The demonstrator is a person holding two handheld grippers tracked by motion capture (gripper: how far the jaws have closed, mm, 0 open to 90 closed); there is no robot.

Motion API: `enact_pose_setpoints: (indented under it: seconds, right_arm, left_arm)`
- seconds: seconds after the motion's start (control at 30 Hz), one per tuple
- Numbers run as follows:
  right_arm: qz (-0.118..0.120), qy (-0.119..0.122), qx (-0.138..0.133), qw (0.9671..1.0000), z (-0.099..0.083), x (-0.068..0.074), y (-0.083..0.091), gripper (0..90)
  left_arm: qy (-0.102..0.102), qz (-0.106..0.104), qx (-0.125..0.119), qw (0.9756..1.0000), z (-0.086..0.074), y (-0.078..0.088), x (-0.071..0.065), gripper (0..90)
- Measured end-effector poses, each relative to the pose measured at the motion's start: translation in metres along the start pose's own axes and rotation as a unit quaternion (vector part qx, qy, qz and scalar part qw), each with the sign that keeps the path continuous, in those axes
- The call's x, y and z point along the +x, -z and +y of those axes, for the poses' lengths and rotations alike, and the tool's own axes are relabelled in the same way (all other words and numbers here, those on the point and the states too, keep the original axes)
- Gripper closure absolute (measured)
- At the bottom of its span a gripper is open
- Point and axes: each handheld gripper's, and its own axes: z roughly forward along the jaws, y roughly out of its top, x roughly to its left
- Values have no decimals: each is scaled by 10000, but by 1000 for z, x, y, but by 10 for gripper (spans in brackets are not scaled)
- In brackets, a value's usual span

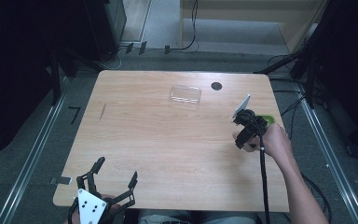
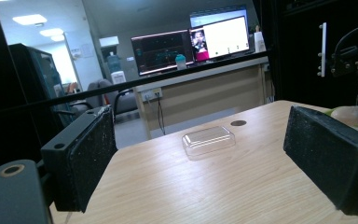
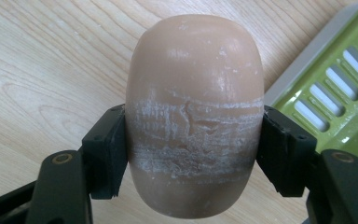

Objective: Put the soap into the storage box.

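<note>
My right gripper (image 3: 193, 156) is shut on a tan oval bar of soap (image 3: 196, 84), its pads pressing both sides of a scuffed whitish band. The soap hangs just above the wood, beside a green slotted soap dish (image 3: 338, 93). In the high view this gripper (image 1: 242, 139) sits near the table's right edge with the soap (image 1: 237, 136) below it and the green dish (image 1: 269, 119) just beyond the hand. My left gripper (image 1: 116, 170) rests at the front left corner, open, with nothing between its pads (image 2: 91, 156).
A clear plastic lid (image 1: 185, 94) lies at the far middle of the wooden table (image 1: 158, 140), with a round black hole (image 1: 216, 86) to its right. The lid (image 2: 209, 140) is straight ahead of the left gripper. Cables and dark stands ring the table.
</note>
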Motion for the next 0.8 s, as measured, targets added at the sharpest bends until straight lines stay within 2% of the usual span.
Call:
enact_pose_setpoints:
  seconds: [0.3, 0.33, 0.47, 0.67, 0.8]
  right_arm:
    - [9, -108, 17, 9999, -5, -12, 2, 333]
    - [25, -182, 19, 9998, -6, -14, 2, 333]
    - [17, -203, 9, 9998, -8, -19, 2, 333]
    - [52, -393, 7, 9992, -14, -29, 1, 333]
    - [52, -421, -10, 9991, -16, -34, 0, 333]
  left_arm:
    - [-13, 4, 9, 10000, 0, 0, 0, 99]
    - [-10, 4, 7, 10000, 0, 0, 0, 99]
    - [-10, 5, 7, 10000, 0, 0, 0, 99]
    - [-21, 7, 16, 10000, 0, 0, 0, 99]
    - [-23, 6, 16, 10000, 0, 0, 0, 99]
